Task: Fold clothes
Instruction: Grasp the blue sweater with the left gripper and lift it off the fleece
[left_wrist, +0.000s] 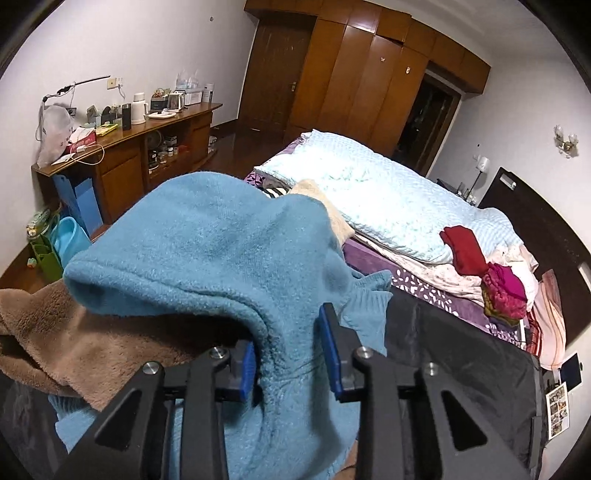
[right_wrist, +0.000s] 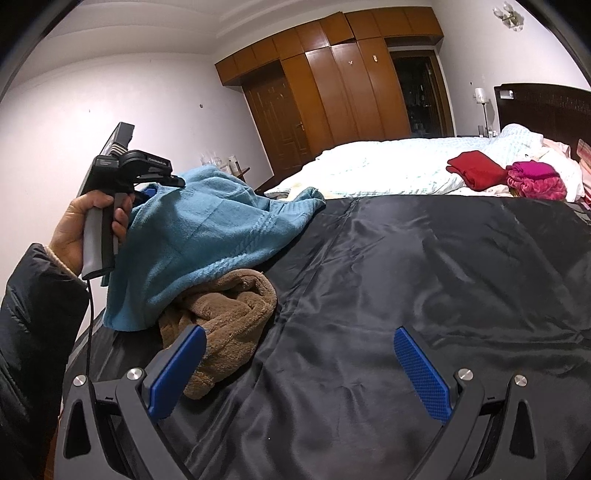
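Left-wrist view shows the left gripper (left_wrist: 290, 356) with its two blue pads clenched on a fold of the fluffy teal-blue knit sweater (left_wrist: 207, 251), the fabric bunched between them and rising in a hump ahead of the camera. That sweater drapes partly over a crumpled brown plush fleece garment (left_wrist: 74, 343), which lies to the left, and both rest on a smooth black satin sheet (left_wrist: 461, 362) spread over the near end of the bed. In the right-wrist view the same sweater (right_wrist: 199, 240) is lifted at its upper left edge, where the person's left hand (right_wrist: 86, 229) grips the handle of the left tool, a dark padded sleeve (right_wrist: 33, 332) covering the arm below it. The brown fleece (right_wrist: 225, 317) sits just beside and partly under the sweater's lower hem. The right gripper (right_wrist: 299, 369) hovers above the black sheet (right_wrist: 424, 266) with its blue pads spread wide apart and nothing between them; its left pad overlaps the brown fleece in the picture, though whether it touches cannot be told. Farther up the bed lie a pale blue quilt (left_wrist: 388, 184), a folded red garment (right_wrist: 474, 168) and a bundled magenta garment (right_wrist: 537, 179) just beside it. A brown wooden wardrobe (right_wrist: 332, 85) stands against the far wall.
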